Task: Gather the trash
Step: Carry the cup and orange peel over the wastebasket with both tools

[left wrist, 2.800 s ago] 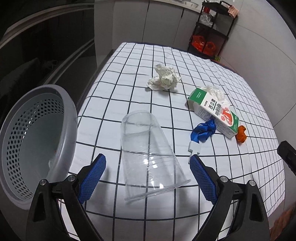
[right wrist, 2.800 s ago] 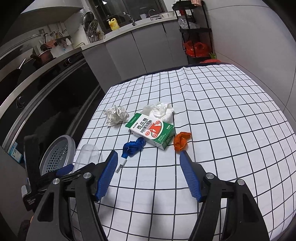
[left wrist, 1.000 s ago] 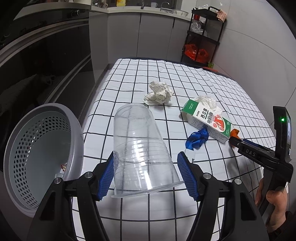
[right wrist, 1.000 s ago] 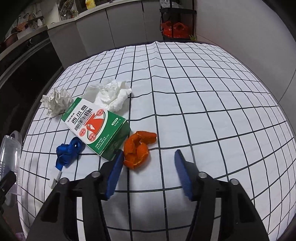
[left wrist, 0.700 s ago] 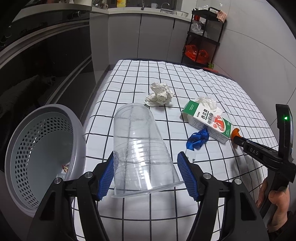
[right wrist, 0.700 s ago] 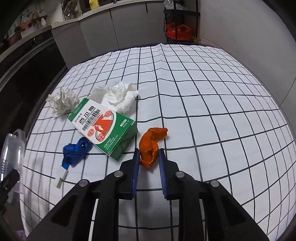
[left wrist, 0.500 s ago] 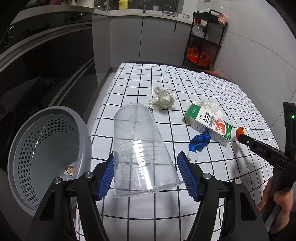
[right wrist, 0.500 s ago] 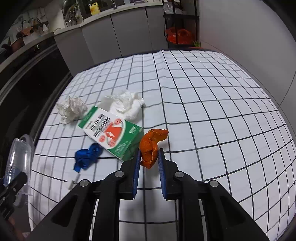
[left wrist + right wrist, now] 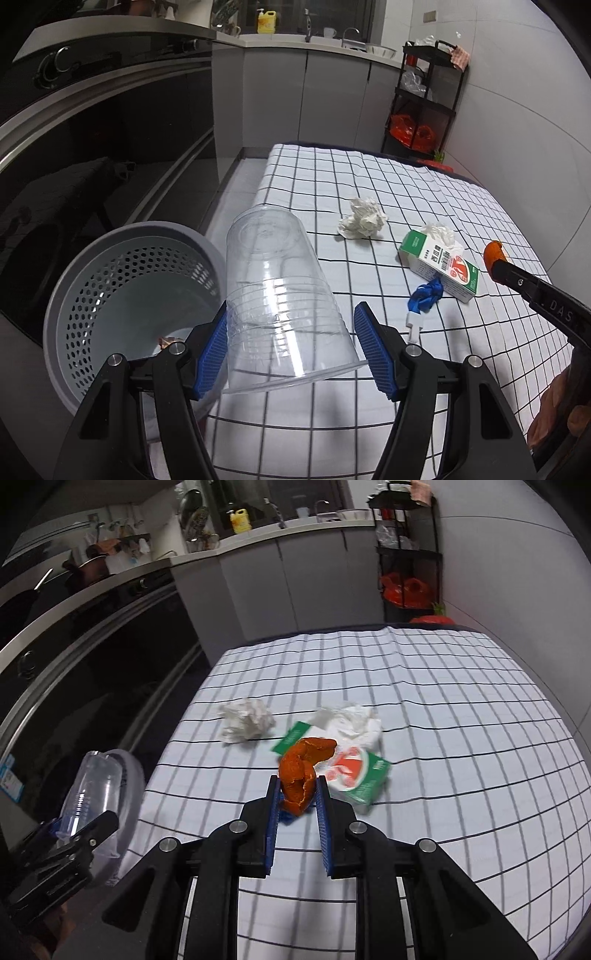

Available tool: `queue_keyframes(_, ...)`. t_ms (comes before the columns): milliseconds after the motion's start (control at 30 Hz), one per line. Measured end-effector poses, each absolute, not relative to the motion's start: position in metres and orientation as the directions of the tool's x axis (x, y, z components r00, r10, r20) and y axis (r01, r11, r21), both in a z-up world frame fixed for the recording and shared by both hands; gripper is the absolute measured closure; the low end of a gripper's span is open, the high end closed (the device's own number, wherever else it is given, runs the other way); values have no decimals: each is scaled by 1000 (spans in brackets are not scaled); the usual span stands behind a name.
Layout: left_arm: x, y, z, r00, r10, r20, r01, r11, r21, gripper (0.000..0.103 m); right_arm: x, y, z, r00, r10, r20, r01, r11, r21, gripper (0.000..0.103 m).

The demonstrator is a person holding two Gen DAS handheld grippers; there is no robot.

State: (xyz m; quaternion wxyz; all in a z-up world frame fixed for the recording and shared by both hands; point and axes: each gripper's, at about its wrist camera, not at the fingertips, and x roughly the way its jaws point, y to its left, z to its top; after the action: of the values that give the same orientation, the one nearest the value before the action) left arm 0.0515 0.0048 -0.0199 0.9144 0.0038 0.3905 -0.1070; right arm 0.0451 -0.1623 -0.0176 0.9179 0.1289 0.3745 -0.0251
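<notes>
A kitchen at night: a table [image 9: 369,184] under a checked cloth, dark oven fronts along one side, a grey perforated bin [image 9: 110,280] at the table's near-left corner. I have both grippers loaded. My left gripper [image 9: 291,347] is clamped across the wide end of a clear cup [image 9: 277,295], whose closed base points away from me and whose long axis runs forward along the fingers. The bin lies just left of the cup, its mouth tilted toward me. My right gripper [image 9: 295,808] pinches an orange peel [image 9: 301,771], jaws nearly together, lifted off the cloth above a green carton [image 9: 354,779]. The left gripper is plainly nearer the bin; the right must cross the table's near edge to reach it. On the cloth remain the carton, two paper wads [image 9: 364,221] [image 9: 441,234] and a blue scrap [image 9: 426,295].
</notes>
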Motion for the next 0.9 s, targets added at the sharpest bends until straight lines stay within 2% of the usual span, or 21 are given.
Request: queue_keyframes(900,44,117,-19,713,22,-701,2,999,32,39,85,10,-18,650,356,-672,-198,932,302,84)
